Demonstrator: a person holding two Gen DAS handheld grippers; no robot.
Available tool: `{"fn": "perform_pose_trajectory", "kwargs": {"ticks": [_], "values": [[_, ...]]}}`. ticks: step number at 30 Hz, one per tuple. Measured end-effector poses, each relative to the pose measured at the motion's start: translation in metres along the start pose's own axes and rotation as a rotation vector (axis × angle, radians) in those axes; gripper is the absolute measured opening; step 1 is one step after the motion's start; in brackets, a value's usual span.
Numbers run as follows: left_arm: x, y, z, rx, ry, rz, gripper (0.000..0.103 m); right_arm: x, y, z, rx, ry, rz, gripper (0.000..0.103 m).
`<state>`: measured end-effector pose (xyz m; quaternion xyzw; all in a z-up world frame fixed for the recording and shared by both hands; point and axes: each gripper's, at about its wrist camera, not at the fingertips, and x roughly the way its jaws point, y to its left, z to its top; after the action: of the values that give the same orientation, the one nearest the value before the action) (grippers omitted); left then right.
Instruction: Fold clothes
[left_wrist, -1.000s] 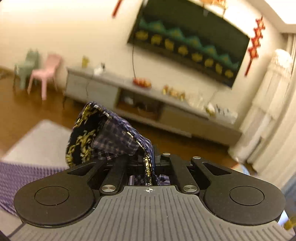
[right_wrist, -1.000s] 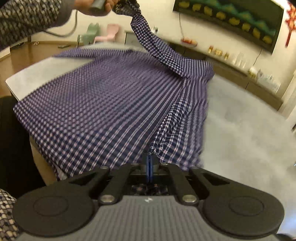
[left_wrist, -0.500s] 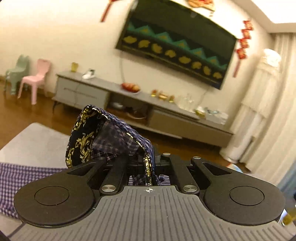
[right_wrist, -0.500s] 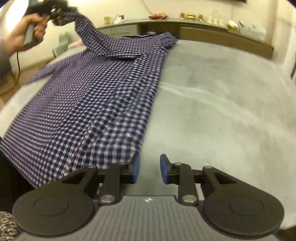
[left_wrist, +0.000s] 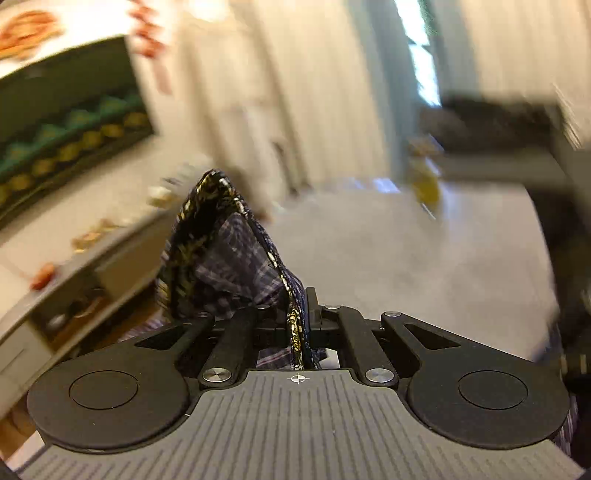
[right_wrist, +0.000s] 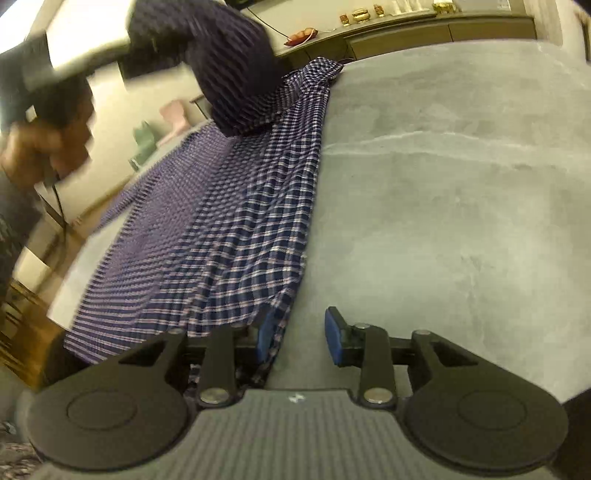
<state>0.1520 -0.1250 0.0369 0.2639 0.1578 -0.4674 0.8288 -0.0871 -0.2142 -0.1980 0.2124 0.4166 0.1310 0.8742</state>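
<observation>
Beside shirt (right_wrist: 255, 229) hem, bare grey tabletop (right_wrist: 443, 184)

Each camera sits just behind its own gripper, angled downward. The left view faces the curtains (left_wrist: 332, 92); the right view, close over the checked shirt (right_wrist: 236, 236). Both share the grey desk (right_wrist: 461, 184).

The shirt (right_wrist: 236, 229) lies along the left part of the table (right_wrist: 443, 206) — the right part lies bare. Behind the table stands a cabinet (right_wrist: 424, 26); two small chairs (right_wrist: 159, 129) stand beyond the left edge.
</observation>
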Motion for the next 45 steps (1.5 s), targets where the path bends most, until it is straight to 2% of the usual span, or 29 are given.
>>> {"fn": "perform_pose_trajectory", "kwargs": {"ticks": [4,7,9,11,15,17,19,22,24,27,29,31,32,33,35,36,38,39,41,45], "values": [[0.017,-0.021,-0.026,0.041,0.099,-0.085,0.0,-0.003,-0.003,0.001,0.004,-0.004,0.045,0.04],[0.021,-0.037,-0.04,0.131,0.164,-0.14,0.0,-0.001,-0.004,0.0,0.004,0.015,0.055,0.04],[0.024,-0.046,-0.049,0.18,0.201,-0.152,0.0,0.001,-0.004,0.001,0.004,0.015,0.065,0.043],[0.026,-0.053,-0.06,0.195,0.236,-0.171,0.015,0.002,-0.003,0.001,0.005,0.014,0.074,0.045],[0.028,-0.063,-0.079,0.214,0.3,-0.211,0.02,-0.007,-0.003,-0.001,0.007,0.009,0.085,0.053],[0.023,-0.067,-0.082,0.18,0.288,-0.21,0.026,-0.013,0.0,-0.001,-0.011,0.015,0.089,0.055],[0.015,-0.07,-0.086,0.13,0.265,-0.23,0.028,-0.02,0.006,-0.001,-0.066,0.037,0.082,0.056],[0.006,-0.081,-0.092,0.081,0.248,-0.244,0.034,-0.027,0.031,-0.005,-0.263,0.084,0.02,0.056],[0.0,-0.085,-0.091,0.014,0.231,-0.251,0.039,-0.03,0.045,-0.012,-0.4,0.118,-0.023,0.056],[-0.003,-0.088,-0.084,-0.112,0.187,-0.279,0.041,-0.025,0.055,-0.018,-0.494,0.135,-0.048,0.055],[-0.004,-0.093,-0.081,-0.167,0.15,-0.3,0.044,-0.017,0.059,-0.02,-0.53,0.149,-0.063,0.053],[-0.001,-0.1,-0.078,-0.168,0.14,-0.286,0.045,-0.014,0.064,-0.023,-0.561,0.157,-0.059,0.045],[0.004,-0.101,-0.079,-0.173,0.151,-0.265,0.045,-0.013,0.066,-0.022,-0.566,0.154,-0.051,0.022],[0.011,-0.101,-0.082,-0.188,0.168,-0.242,0.045,-0.013,0.067,-0.022,-0.566,0.151,-0.042,0.004],[0.024,-0.095,-0.087,-0.238,0.211,-0.188,0.044,-0.014,0.068,-0.02,-0.535,0.145,-0.018,0.003],[0.029,-0.09,-0.089,-0.264,0.231,-0.173,0.04,-0.017,0.068,-0.019,-0.513,0.139,0.0,0.003],[0.037,-0.083,-0.093,-0.31,0.257,-0.173,0.043,-0.032,0.065,-0.014,-0.436,0.116,0.067,0.003],[0.037,-0.083,-0.092,-0.313,0.257,-0.182,0.044,-0.037,0.062,-0.013,-0.416,0.118,0.064,0.003],[0.037,-0.088,-0.089,-0.289,0.262,-0.188,0.044,-0.045,0.054,-0.011,-0.376,0.127,0.054,0.003],[0.033,-0.106,-0.086,-0.179,0.261,-0.169,0.044,-0.032,0.037,-0.025,-0.35,0.273,0.009,0.002]]}}
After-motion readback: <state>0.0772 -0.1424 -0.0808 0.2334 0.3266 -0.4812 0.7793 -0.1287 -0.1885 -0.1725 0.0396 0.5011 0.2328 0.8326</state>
